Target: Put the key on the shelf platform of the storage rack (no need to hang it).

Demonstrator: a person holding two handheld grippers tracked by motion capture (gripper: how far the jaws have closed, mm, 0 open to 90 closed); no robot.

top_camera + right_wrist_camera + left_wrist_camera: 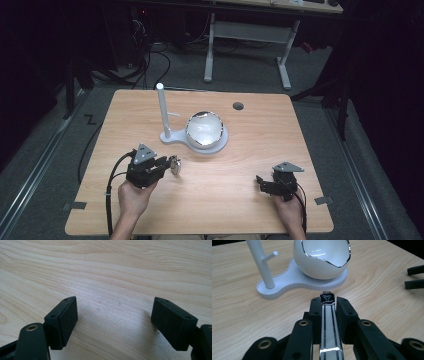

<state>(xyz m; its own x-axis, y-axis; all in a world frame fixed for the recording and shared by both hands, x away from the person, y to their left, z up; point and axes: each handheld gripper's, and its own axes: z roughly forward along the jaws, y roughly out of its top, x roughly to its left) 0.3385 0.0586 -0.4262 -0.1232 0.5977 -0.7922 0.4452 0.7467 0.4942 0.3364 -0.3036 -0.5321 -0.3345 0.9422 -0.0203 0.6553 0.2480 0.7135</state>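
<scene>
**Watch pinched near the stand**

The left gripper pinches a silver-and-white striped wristwatch above the light wooden table, just short of the white stand's base edge. The right gripper rests spread wide over bare tabletop, well apart.

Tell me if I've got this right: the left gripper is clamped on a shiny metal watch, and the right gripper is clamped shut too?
Not quite. The left gripper is indeed clamped on the watch, but the right gripper is open: the right gripper view shows its jaws wide apart with bare table between them.
</scene>
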